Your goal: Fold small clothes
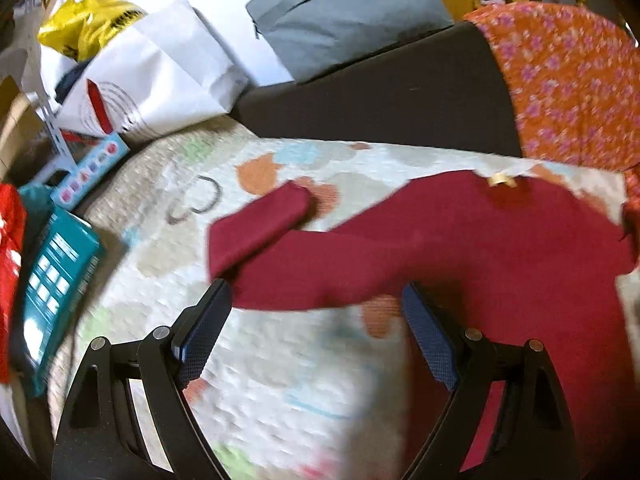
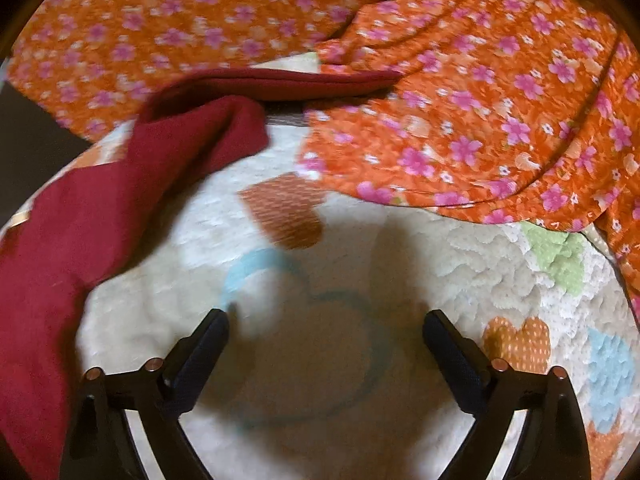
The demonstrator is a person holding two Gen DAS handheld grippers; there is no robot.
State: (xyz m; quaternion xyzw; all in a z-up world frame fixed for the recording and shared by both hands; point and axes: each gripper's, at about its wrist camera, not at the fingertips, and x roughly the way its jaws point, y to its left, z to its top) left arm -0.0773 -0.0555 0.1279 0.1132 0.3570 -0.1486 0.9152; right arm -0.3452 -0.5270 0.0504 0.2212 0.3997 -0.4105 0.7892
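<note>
A dark red garment (image 1: 460,248) lies spread on a pale quilt (image 1: 256,380) with heart shapes; one sleeve (image 1: 256,228) is folded back toward the left. My left gripper (image 1: 316,296) hovers open just in front of the garment's lower edge, with nothing between its fingers. In the right wrist view the same red garment (image 2: 80,232) runs along the left side, a sleeve (image 2: 216,128) bunched at the top. My right gripper (image 2: 326,320) stands open over bare quilt (image 2: 400,256), to the right of the garment.
An orange flowered cloth (image 2: 460,92) covers the far side and right of the quilt. A dark cushion (image 1: 380,96), a grey bag (image 1: 344,12), a white paper bag (image 1: 152,76), a yellow bag (image 1: 88,20) and a teal box (image 1: 52,280) crowd the left and back.
</note>
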